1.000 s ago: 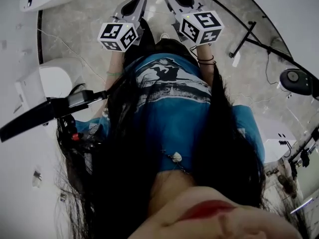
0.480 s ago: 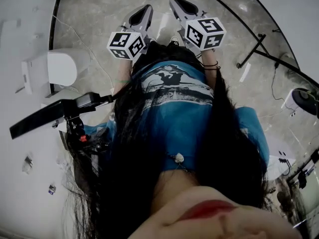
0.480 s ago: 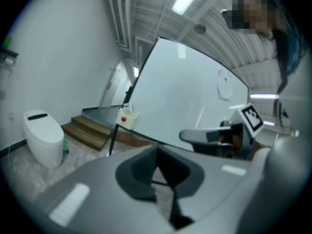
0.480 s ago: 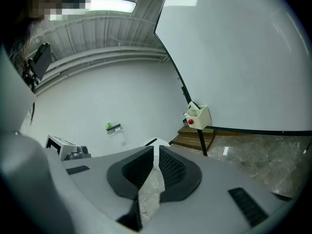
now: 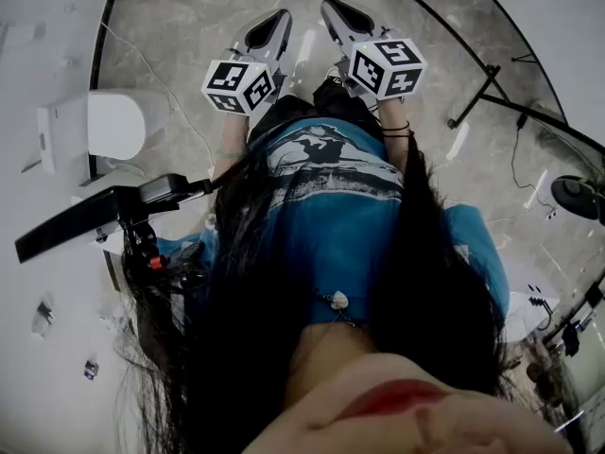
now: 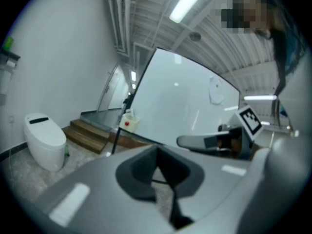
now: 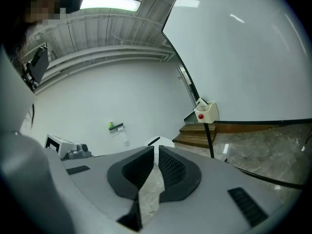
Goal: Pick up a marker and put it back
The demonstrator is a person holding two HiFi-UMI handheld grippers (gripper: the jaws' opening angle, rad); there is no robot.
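Note:
No marker shows in any view. In the head view I look down over a person's hair and blue shirt at both grippers, held side by side over the grey stone floor [image 5: 189, 26]. My left gripper [image 5: 276, 19] points away from the body, its marker cube [image 5: 236, 85] behind it. My right gripper [image 5: 333, 9] is close beside it. In the left gripper view the left gripper [image 6: 157, 152] has its dark pads together and nothing between them. In the right gripper view the right gripper [image 7: 156, 149] is shut too, with only a thin slit showing floor.
A large whiteboard [image 7: 243, 57] on a black frame stands ahead, with a small white tray [image 7: 206, 112] bearing a red dot on its post. A white toilet-like unit [image 6: 45, 140] sits left, wooden steps [image 6: 92, 133] behind. A black arm [image 5: 85, 220] juts out at my left side.
The view has swung, so the floor and the white unit at left slid across the picture. Both grippers stay side by side in front of the body, still shut.

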